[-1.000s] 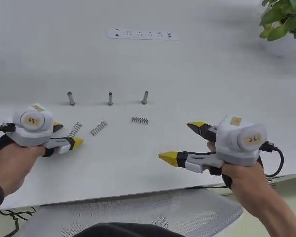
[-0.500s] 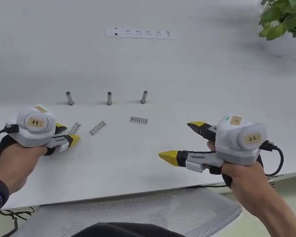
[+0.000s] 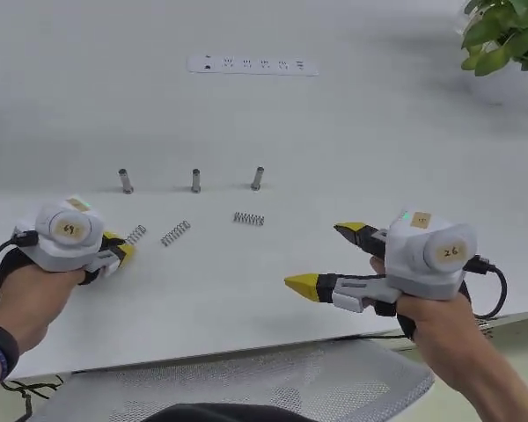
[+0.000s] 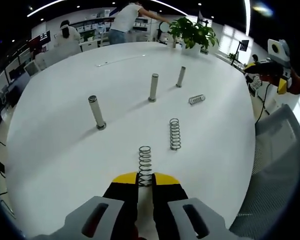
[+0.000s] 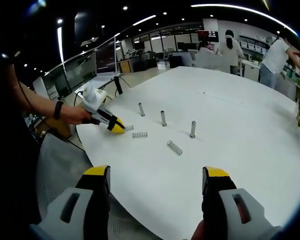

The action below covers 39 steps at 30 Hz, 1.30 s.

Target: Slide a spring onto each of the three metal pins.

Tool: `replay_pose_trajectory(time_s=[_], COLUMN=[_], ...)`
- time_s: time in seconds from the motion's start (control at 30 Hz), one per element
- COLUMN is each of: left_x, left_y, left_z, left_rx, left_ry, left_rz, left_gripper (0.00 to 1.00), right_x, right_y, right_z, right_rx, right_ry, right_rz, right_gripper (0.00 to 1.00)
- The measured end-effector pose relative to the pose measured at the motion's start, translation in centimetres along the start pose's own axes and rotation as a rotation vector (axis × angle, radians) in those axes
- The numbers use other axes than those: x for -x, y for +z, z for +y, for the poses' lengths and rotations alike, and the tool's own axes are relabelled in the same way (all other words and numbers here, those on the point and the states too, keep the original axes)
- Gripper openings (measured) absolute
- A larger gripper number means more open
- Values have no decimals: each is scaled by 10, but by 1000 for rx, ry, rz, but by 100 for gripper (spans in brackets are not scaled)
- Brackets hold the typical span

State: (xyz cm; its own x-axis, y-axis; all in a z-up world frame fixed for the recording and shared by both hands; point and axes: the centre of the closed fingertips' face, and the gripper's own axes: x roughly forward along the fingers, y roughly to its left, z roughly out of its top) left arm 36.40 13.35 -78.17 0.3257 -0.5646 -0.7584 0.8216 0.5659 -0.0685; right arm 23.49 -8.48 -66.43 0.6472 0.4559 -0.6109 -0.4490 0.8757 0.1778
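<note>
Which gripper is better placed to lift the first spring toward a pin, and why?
Left. The left gripper has its jaws pinched on the near end of the nearest spring, with the nearest pin just beyond. The right gripper hangs open over bare table, apart from every spring.

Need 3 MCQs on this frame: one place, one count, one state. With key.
1. Where do the three springs lie relative to the pins?
A. Slid onto them
B. Flat on the table, in front of them
C. Behind them

2. How many pins carry a spring?
A. None
B. One
C. Three

3. The right gripper is:
A. Open, empty
B. Shut on a spring
C. Shut, empty

Key: 1B, they lie flat before the pin row; 2A, all three pins stand bare; 3A, its jaws stand wide apart, nothing between.
</note>
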Motion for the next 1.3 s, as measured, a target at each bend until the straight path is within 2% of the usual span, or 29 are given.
replay_pose_trajectory(time_s=[0.47, 0.8, 1.07, 1.3], left_x=[21, 40, 48, 58], left_y=[10, 24, 35, 46], left_z=[3, 4, 1, -6], left_rx=[-20, -55, -88, -126], left_ry=[8, 15, 13, 2], left_rz=[-26, -62, -86, -109], left_gripper=[2, 2, 2, 2], right_x=[-3, -7, -7, -9], right_y=[6, 6, 7, 8], right_z=[1, 6, 7, 9], right_rx=[9, 12, 16, 19], right_ry=[12, 33, 41, 55], right_rz=[-8, -10, -11, -12], right_gripper=[74, 73, 72, 70])
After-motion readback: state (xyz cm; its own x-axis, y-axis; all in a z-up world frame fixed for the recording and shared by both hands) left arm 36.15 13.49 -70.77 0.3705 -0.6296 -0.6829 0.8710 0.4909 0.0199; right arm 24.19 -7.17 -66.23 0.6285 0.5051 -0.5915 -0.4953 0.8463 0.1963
